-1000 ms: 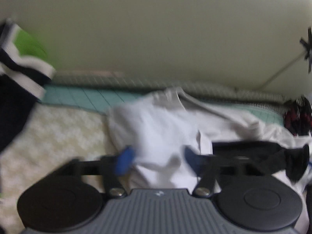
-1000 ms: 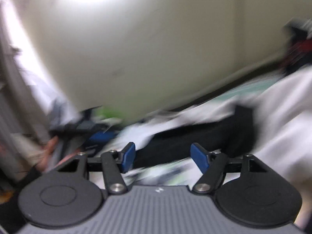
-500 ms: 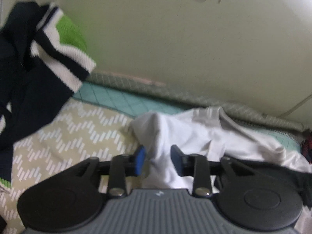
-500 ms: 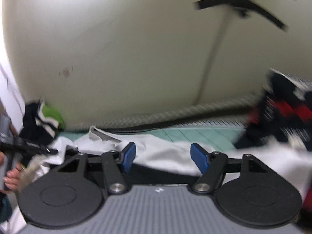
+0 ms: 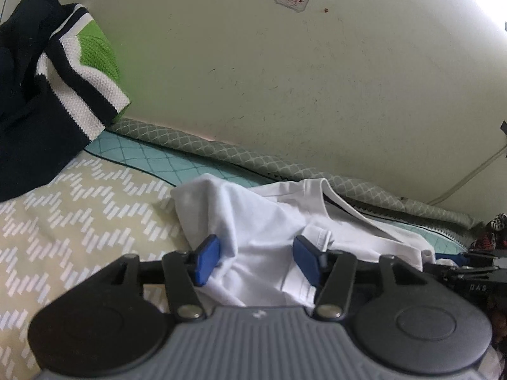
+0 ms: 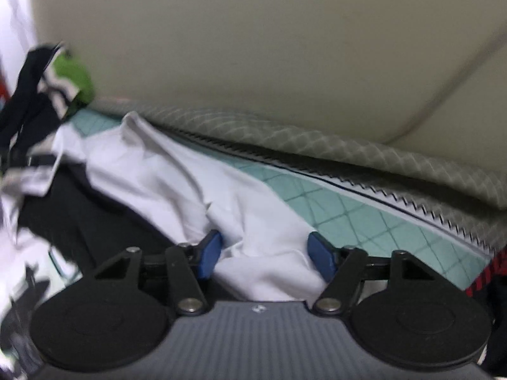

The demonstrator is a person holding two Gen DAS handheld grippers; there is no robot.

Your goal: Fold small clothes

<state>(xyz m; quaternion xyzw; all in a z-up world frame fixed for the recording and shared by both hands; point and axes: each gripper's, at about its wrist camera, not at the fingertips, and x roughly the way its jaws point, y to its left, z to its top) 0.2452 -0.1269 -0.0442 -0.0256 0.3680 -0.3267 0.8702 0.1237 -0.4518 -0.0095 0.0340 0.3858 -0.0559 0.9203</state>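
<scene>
A crumpled white garment (image 5: 269,221) lies on the bed near the wall. My left gripper (image 5: 256,261) sits low over its near edge. Its jaws are opening, with a fold of the white cloth loose between the blue pads (image 5: 206,261). In the right wrist view the same white garment (image 6: 177,183) runs along the teal strip, with black cloth (image 6: 95,221) beside it. My right gripper (image 6: 264,255) is closing around a bunch of white cloth. Its pads (image 6: 320,256) still stand wide apart.
A navy, white and green striped knit (image 5: 63,72) is heaped at the far left against the wall (image 5: 285,79). The bed cover (image 5: 79,215) has a pale chevron print, a teal quilted band (image 5: 152,158) and a grey quilted edge (image 6: 348,158). Red-and-black clothing (image 5: 488,237) lies at the right.
The left jaws, pinched on the white cloth half a second ago, have spread apart. The right gripper has swung down from facing the wall onto the white garment.
</scene>
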